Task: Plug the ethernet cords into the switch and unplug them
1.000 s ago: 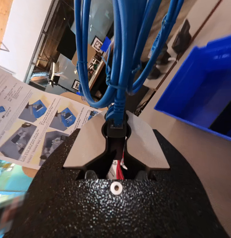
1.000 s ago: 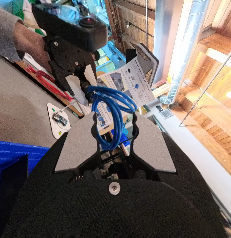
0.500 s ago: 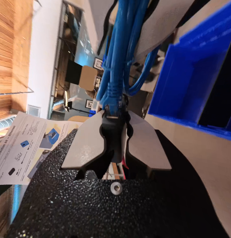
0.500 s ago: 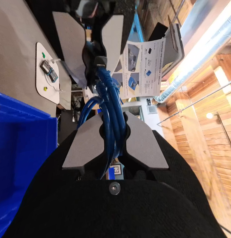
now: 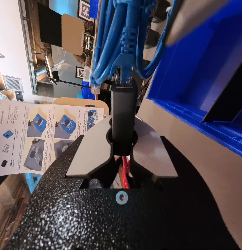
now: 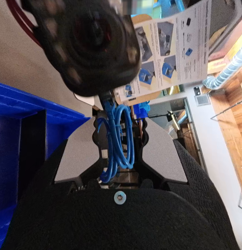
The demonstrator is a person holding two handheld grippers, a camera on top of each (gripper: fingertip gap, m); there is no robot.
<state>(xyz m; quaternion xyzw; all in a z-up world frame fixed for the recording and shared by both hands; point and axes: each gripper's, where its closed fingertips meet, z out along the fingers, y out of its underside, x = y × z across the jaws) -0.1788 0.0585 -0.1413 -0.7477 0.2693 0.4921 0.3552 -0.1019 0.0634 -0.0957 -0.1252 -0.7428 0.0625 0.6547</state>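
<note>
My left gripper (image 5: 122,121) is shut on a slim black switch (image 5: 123,115), which sticks out forward between the pads. A blue ethernet cord (image 5: 127,56) is plugged into its far end, with tied blue coils beside it. A loose clear plug (image 5: 95,89) hangs just left of the switch. In the right wrist view the left gripper (image 6: 83,47) looms blurred at the top, with the plugged cord (image 6: 108,105) below it. My right gripper (image 6: 119,120) is open. The blue coils (image 6: 123,142) hang between its fingers, and the pads do not press on them.
A blue bin (image 5: 198,67) with a black divider stands on the grey table (image 5: 185,155); it shows at the left in the right wrist view (image 6: 36,105). A printed instruction sheet (image 5: 36,135) stands behind. Red cables (image 5: 125,173) lie below the left gripper.
My right gripper closed on the blue coils half a second ago and has now opened wide around them. The left gripper still holds the switch, which sticks out farther.
</note>
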